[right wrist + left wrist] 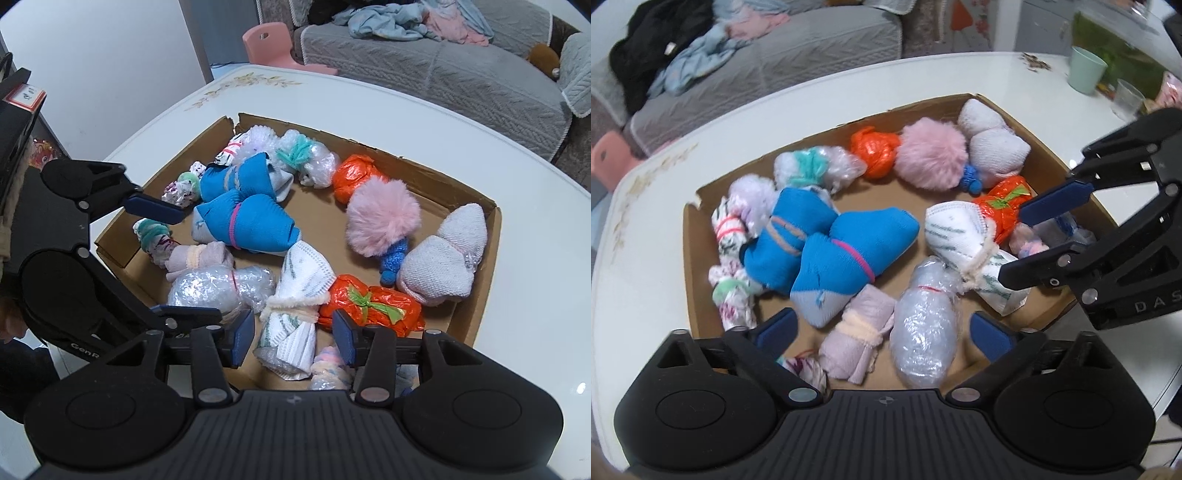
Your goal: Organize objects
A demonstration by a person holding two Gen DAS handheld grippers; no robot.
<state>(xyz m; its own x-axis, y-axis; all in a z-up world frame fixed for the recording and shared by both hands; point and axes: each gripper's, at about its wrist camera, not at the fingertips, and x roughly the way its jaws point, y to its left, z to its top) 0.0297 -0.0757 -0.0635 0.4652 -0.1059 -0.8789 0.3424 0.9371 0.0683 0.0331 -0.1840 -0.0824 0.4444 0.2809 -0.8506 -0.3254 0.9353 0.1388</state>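
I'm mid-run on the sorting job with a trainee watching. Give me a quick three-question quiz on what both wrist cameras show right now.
1. True or false: the pink pompom lies inside the cardboard box.
2. Which colour is the band around the nearer blue sock bundle? A) green B) pink C) black
3. Fill in: the left gripper is ____, with no bundle pressed between its fingers.

Key
1. True. It lies between an orange bag bundle and a small blue knitted piece.
2. B, pink.
3. Open. Its fingers stand wide above the bubble wrap bundle and a lilac cloth roll.
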